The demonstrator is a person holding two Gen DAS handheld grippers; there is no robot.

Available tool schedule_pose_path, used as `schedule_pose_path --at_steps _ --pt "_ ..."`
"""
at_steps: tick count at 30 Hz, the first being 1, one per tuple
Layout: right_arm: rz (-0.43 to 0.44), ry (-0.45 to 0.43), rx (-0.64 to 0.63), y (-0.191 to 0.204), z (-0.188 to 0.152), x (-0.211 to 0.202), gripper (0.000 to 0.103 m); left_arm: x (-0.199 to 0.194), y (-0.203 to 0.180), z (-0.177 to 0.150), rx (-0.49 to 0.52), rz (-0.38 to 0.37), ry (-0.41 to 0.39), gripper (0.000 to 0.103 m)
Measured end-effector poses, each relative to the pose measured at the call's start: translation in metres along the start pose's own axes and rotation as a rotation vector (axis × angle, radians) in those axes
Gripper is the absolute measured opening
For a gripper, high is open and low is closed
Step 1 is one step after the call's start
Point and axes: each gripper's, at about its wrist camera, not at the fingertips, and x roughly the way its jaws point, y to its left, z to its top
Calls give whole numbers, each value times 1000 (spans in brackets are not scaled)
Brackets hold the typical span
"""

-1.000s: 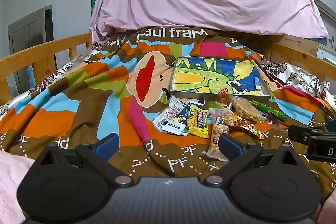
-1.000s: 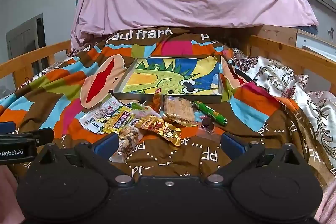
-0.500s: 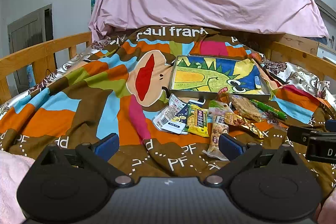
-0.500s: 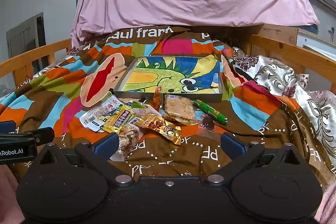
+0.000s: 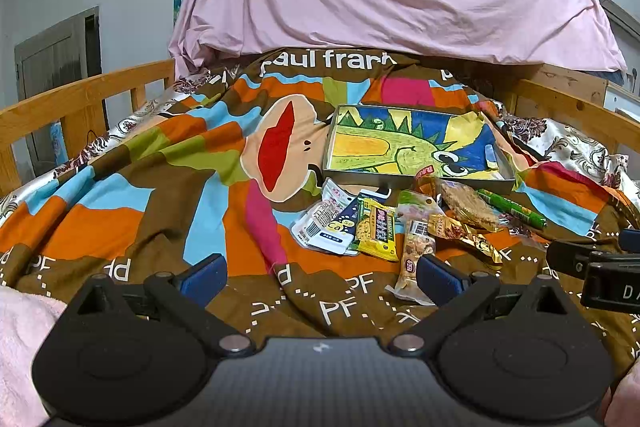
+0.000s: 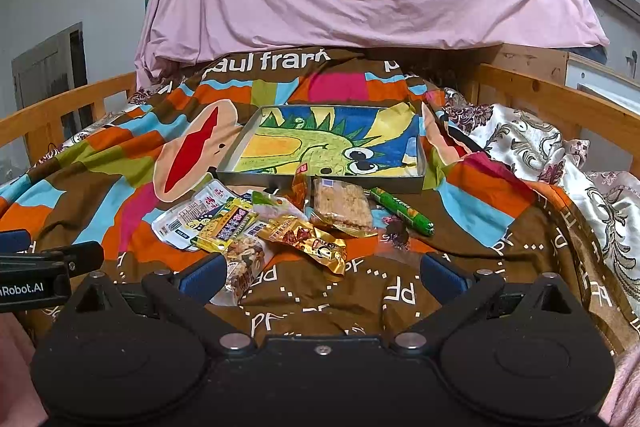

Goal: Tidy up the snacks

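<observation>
While both tools hang low over the bed, the left tool [image 5: 322,273] and the right tool [image 6: 322,273] each stand spread wide with nothing between the fingers. Just ahead the snacks [image 6: 276,219] lie in a loose overlapping heap on the blanket [image 6: 100,187], touching the near wall of the empty tray [image 6: 320,183]. I'd start with the green stick [image 6: 402,211] at the heap's edge, pinching it across its middle, then lift it clear over the rim.
</observation>
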Motion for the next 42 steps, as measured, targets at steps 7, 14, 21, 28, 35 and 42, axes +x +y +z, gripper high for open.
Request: schedule_pose_path --at_steps 7,14,21,28,35,42 --pt "0 1 0 0 0 0 102 0 0 0 0 0 1 103" --pt "0 3 0 0 -1 0 102 0 0 0 -1 -1 2 103" --pt "0 3 0 0 -1 0 102 0 0 0 -1 0 3 103" --pt "0 6 0 0 -1 1 102 0 0 0 -1 0 4 103" --pt "-1 8 -1 1 -1 1 103 -1 1 -2 -2 2 11 103" --pt "-3 17 1 2 -1 3 103 5 -1 -4 -1 2 29 103"
